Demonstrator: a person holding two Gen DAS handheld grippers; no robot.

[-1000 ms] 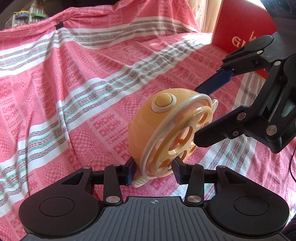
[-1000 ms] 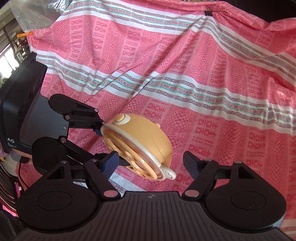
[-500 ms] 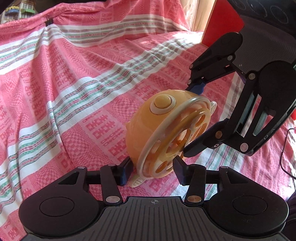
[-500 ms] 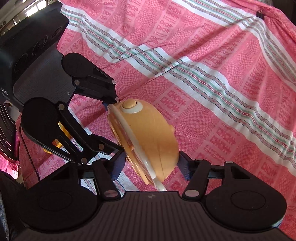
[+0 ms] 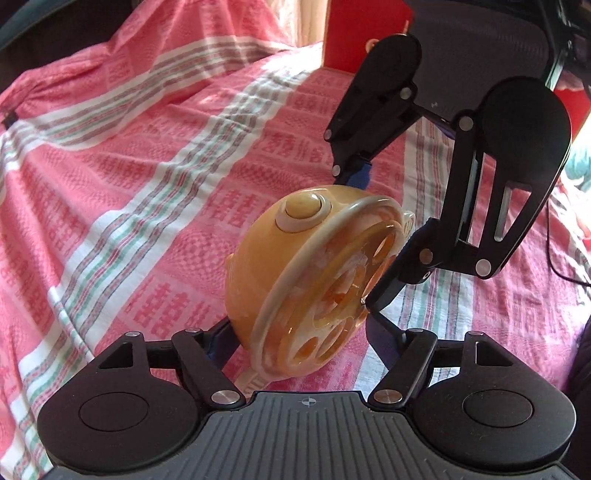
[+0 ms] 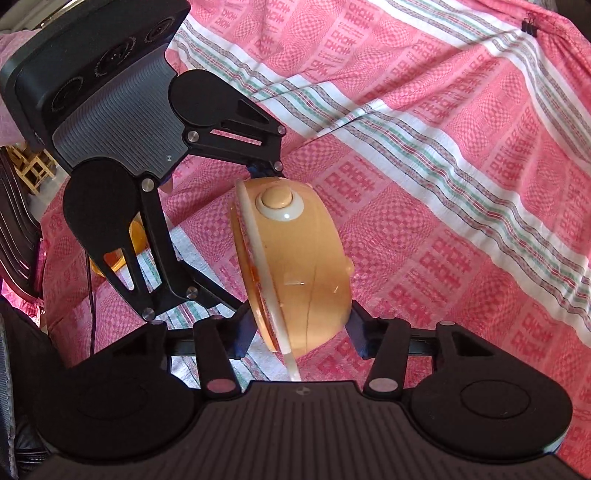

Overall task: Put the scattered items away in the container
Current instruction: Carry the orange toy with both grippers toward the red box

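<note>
While held aloft, orange domed container (image 6: 295, 266), contents unclear

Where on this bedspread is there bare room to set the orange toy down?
Free: the broad striped cloth left of the orange toy in the left wrist view. Crowded: toward the red box, where the right tool, jaws just closing on the toy, meets the left tool, jaws just opening.

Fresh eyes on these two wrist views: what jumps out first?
An orange dome-shaped toy with a round button on top, held up in mid-frame between both grippers. The right gripper clamps it front to back; the left gripper stands open around it. Beneath lies a pink striped cloth.
</note>
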